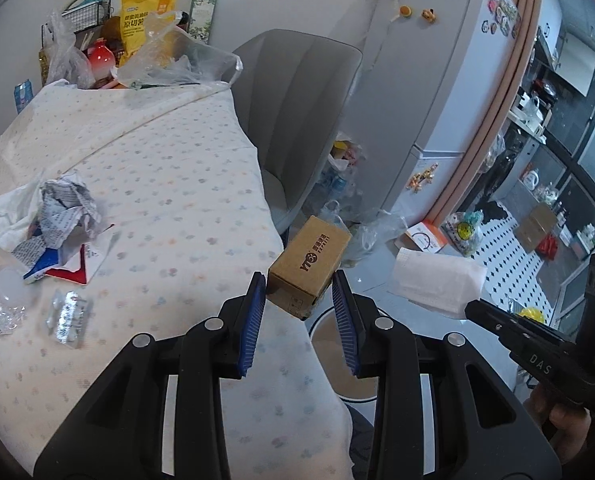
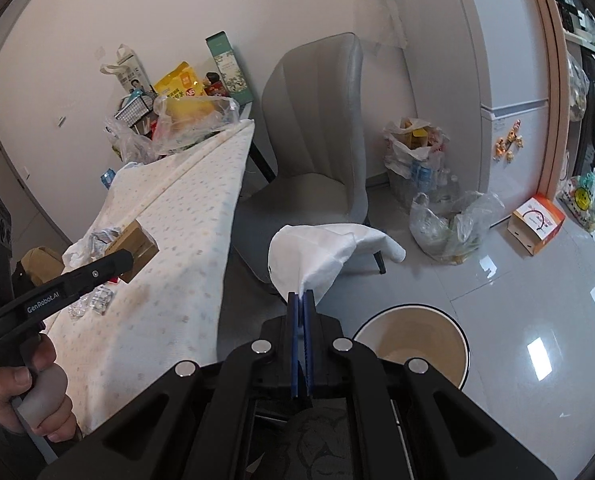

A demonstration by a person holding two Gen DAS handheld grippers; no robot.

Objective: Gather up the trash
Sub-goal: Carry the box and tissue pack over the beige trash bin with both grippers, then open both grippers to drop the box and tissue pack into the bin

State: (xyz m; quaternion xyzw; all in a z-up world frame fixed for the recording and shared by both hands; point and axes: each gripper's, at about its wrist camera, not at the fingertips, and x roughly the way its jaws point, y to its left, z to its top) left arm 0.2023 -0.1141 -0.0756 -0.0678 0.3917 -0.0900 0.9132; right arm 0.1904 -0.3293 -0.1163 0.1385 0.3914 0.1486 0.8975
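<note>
My left gripper (image 1: 299, 280) is shut on a small brown cardboard box (image 1: 309, 266), its blue pads pressing the box's two sides, and holds it in the air past the table's edge. In the right wrist view the same box (image 2: 135, 248) sits at the tip of that gripper. My right gripper (image 2: 301, 294) is shut on a white tissue (image 2: 321, 252) that fans out above its tips; the left wrist view shows this tissue (image 1: 437, 280) too. A round white-rimmed trash bin (image 2: 411, 340) stands on the floor just below both grippers. Crumpled paper (image 1: 65, 208) and a foil blister pack (image 1: 69, 316) lie on the table.
The table wears a dotted white cloth (image 1: 169, 184) and has bags and packets piled at its far end. A grey chair (image 2: 317, 152) stands beside it. Plastic bags (image 2: 449, 220) and an orange-white box (image 2: 537, 224) sit on the floor by the fridge (image 1: 437, 80).
</note>
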